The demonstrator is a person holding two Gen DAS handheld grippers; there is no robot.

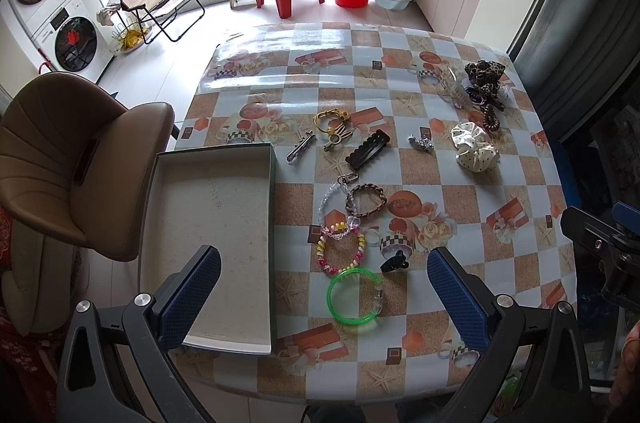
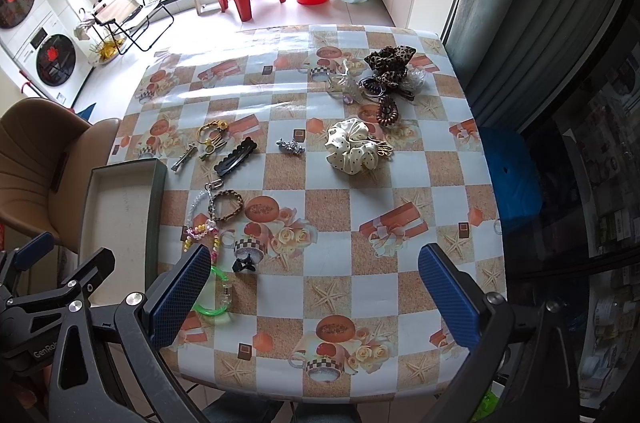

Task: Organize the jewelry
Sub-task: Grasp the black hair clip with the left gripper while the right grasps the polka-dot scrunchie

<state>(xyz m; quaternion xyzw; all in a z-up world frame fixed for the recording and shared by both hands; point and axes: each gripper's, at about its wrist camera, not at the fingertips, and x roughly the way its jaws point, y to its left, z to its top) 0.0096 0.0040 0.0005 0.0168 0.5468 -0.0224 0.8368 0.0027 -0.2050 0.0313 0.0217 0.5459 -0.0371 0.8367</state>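
My left claw (image 1: 324,287) jaws apart, holding nothing, above the neon-green plastic bangle (image 1: 354,297), shallow grey cardboard box (image 1: 212,223) at 9 o'clock of it, my right claw (image 2: 314,287) likewise apart, cream polka-dot satin scrunchie (image 2: 352,145) at 12 o'clock.

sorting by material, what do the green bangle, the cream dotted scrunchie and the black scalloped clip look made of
Green bangle: translucent plastic, glowing edges, glossy. Cream dotted scrunchie: satin-like fabric, soft sheen on gathered folds. Black scalloped clip: probably hard plastic, slightly shiny; metal can't be ruled out.
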